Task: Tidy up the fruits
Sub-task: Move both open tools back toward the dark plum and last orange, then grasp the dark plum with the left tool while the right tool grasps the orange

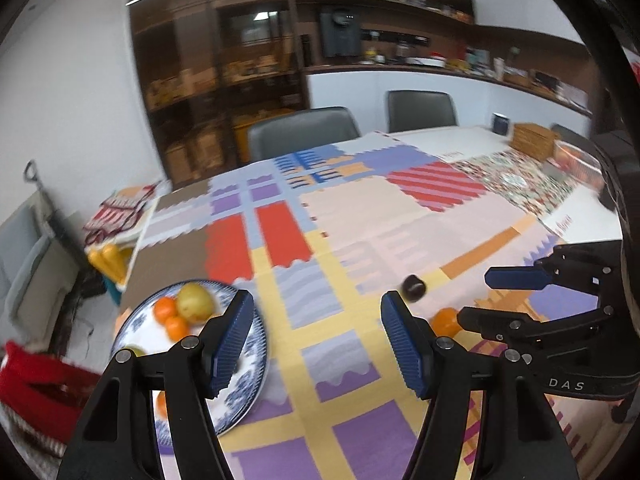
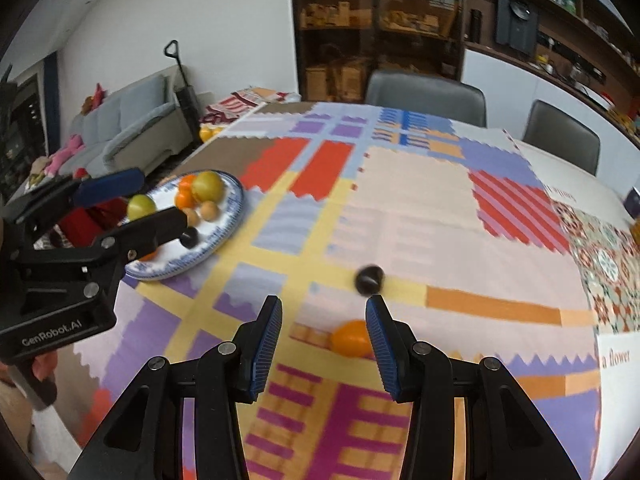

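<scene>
A blue-patterned plate (image 2: 234, 210) (image 1: 256, 364) holds several fruits: a yellow-green pear-like fruit (image 2: 207, 186) (image 1: 195, 303), oranges (image 2: 184, 199) (image 1: 165, 309), small brown fruits (image 2: 209, 211), a green fruit (image 2: 141, 206) and a dark one (image 2: 189, 237). A dark plum (image 2: 370, 279) (image 1: 414, 288) and an orange fruit (image 2: 350, 338) (image 1: 445, 322) lie loose on the patchwork cloth. My right gripper (image 2: 324, 340) (image 1: 476, 296) is open, just before the orange fruit. My left gripper (image 1: 316, 340) (image 2: 160, 196) is open and empty, beside the plate.
The patchwork tablecloth (image 2: 400, 208) covers the table. Grey chairs (image 2: 424, 92) stand at the far edge. A dark mug (image 1: 501, 123) and a wooden box (image 1: 534, 140) sit at the far right. A red item (image 1: 36, 392) is at the left, off the table.
</scene>
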{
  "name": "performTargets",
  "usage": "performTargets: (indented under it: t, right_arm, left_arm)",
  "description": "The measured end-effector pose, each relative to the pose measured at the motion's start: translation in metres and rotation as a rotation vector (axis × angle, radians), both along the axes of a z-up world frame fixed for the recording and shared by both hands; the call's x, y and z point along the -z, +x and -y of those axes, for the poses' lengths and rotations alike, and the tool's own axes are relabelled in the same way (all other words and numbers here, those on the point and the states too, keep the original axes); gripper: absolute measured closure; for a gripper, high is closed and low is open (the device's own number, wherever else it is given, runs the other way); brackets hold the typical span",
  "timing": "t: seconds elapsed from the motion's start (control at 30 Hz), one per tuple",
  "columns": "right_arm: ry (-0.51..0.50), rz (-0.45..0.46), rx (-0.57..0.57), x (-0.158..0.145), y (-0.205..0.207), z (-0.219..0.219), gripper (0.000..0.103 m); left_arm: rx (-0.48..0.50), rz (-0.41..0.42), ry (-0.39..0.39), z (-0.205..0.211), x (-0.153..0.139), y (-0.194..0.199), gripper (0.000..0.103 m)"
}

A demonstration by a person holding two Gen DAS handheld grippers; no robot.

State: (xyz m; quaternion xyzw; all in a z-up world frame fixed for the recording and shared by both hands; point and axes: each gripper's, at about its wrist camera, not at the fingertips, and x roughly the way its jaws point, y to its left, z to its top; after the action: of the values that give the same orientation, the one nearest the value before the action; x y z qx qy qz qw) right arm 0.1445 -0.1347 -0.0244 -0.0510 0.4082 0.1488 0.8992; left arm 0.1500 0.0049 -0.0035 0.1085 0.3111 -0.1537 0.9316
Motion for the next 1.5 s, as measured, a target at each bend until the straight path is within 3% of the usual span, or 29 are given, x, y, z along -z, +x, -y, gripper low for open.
performTargets:
  t: [0.53,1.0,1.2,1.27,1.5]
  right_arm:
    - [-0.019,-0.12,0.11,0.041,0.013,0.017,0.058]
    - [-0.045,-0.135,0.084,0.066,0.029,0.012,0.058]
    - [-0.022,-0.148,0.068,0.072,0.035,0.014,0.059]
    - [-0.022,-0.143,0.071,0.072,0.034,0.016,0.066]
    - [-0.02,-0.127,0.179,0.068,0.034,0.049,0.066]
  left_arm:
    - [0.313,-0.105,0.005,0.038,0.047,0.054,0.039]
    - [0.415,-0.248,-0.077,0.057,0.077,0.08,0.045]
    - [0.429,-0.276,-0.062,0.067,0.082,0.088,0.049]
    - [0.43,-0.279,-0.052,0.073,0.084,0.09,0.051]
    - [0.401,-0.303,-0.007,0.091,0.094,0.095,0.058]
